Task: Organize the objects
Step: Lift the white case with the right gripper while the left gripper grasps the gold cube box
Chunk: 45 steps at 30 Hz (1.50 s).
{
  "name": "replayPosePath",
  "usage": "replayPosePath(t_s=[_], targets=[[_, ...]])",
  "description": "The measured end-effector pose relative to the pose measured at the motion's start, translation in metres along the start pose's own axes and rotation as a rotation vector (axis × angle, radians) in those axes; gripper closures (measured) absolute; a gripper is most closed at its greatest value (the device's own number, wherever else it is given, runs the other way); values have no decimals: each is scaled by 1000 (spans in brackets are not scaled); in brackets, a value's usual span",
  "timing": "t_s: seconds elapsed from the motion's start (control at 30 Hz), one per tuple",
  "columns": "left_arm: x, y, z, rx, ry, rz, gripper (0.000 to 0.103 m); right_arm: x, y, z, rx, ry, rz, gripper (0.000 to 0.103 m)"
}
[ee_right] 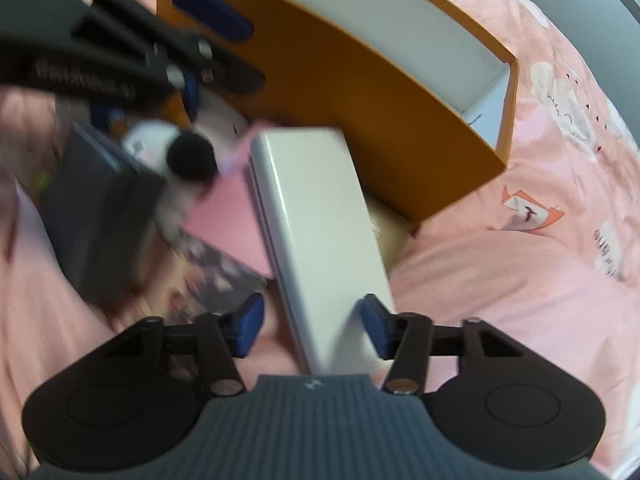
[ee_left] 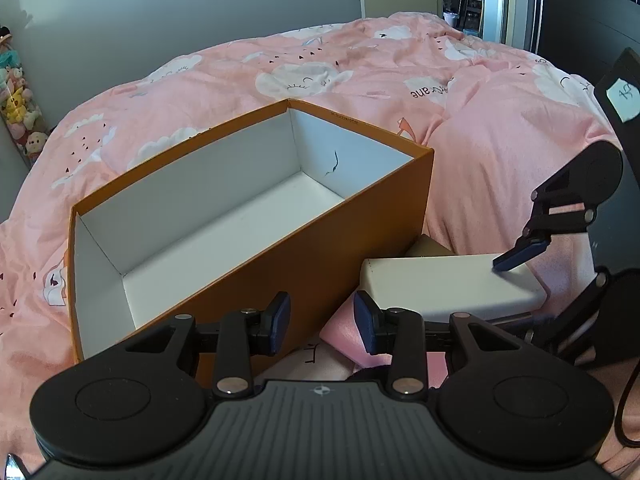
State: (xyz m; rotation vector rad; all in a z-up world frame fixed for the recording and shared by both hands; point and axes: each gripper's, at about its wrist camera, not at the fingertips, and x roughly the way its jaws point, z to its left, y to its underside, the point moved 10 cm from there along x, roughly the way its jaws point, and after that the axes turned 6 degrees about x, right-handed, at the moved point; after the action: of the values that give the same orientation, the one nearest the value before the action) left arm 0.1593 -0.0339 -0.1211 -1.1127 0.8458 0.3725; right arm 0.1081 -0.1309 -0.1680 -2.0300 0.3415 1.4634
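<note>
An open orange box (ee_left: 304, 248) with a bare white inside lies on the pink bedspread; it also shows in the right wrist view (ee_right: 384, 120). My left gripper (ee_left: 322, 324) is open and empty at the box's near right side. My right gripper (ee_right: 316, 324) has its jaws around the near end of a long white box (ee_right: 316, 220). The left pad stands apart from that box, so the grip is unclear. The white box (ee_left: 444, 284) lies just right of the orange box, with one right fingertip (ee_left: 520, 254) on top of it.
A pink box (ee_right: 232, 224), a dark grey box (ee_right: 96, 216), a black-and-white plush (ee_right: 180, 152) and a patterned item (ee_right: 212, 276) lie in a blurred heap left of the white box. Stuffed toys (ee_left: 18, 96) hang at the far left wall.
</note>
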Motion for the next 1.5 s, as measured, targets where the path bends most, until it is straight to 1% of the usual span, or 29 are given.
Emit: replayPosePath(t_s=[0.1,0.13,0.2,0.27,0.33,0.4,0.47,0.5,0.63,0.77,0.87,0.97,1.07,1.13,1.2,1.27,1.3,1.37,1.43,1.5], targets=[[2,-1,-2,7,4,1,58,3,3,0,-51,18,0,50],[3,-2,-3,11,6,2,58,5,2,2,-66,31,-8,48],[4,-1,-5,18,9,4,58,8,1,6,-99,56,-27,42],[4,0,-5,18,6,7,58,14,-5,10,-129,99,-42,40],[3,1,-4,15,-1,7,58,19,-9,12,-169,156,-47,43],[1,0,-2,12,-6,2,58,15,-11,13,-176,164,-48,52],[0,-1,-1,8,-4,1,58,7,-12,10,-164,158,-59,57],[1,-1,-1,8,-2,3,58,2,-13,8,-155,156,-68,63],[3,-2,-4,21,5,6,58,-7,-22,2,-135,156,-96,65],[1,-1,-6,34,9,6,58,6,-35,6,-159,175,-129,63],[1,-1,-5,39,18,9,58,11,-44,9,-177,160,-151,62],[2,-2,-9,56,57,16,58,11,-48,11,-205,132,-187,62],[5,-5,-14,89,81,20,58,16,-52,7,-165,80,-194,59],[5,-7,-16,110,83,21,58,17,-55,5,-149,65,-194,59],[3,-9,-17,120,97,17,58,14,-54,3,-127,38,-189,63],[1,-10,-19,129,128,14,58,7,-50,-4,-68,3,-167,68],[0,-11,-21,136,142,10,58,3,-47,-10,-42,-2,-159,70],[-2,-15,-26,168,164,-6,58,-7,-41,-23,3,16,-157,72],[-2,-20,-36,225,172,-25,58,-19,-35,-41,76,28,-163,72],[1,-26,-48,283,179,-34,55,-31,-31,-60,170,19,-177,72]])
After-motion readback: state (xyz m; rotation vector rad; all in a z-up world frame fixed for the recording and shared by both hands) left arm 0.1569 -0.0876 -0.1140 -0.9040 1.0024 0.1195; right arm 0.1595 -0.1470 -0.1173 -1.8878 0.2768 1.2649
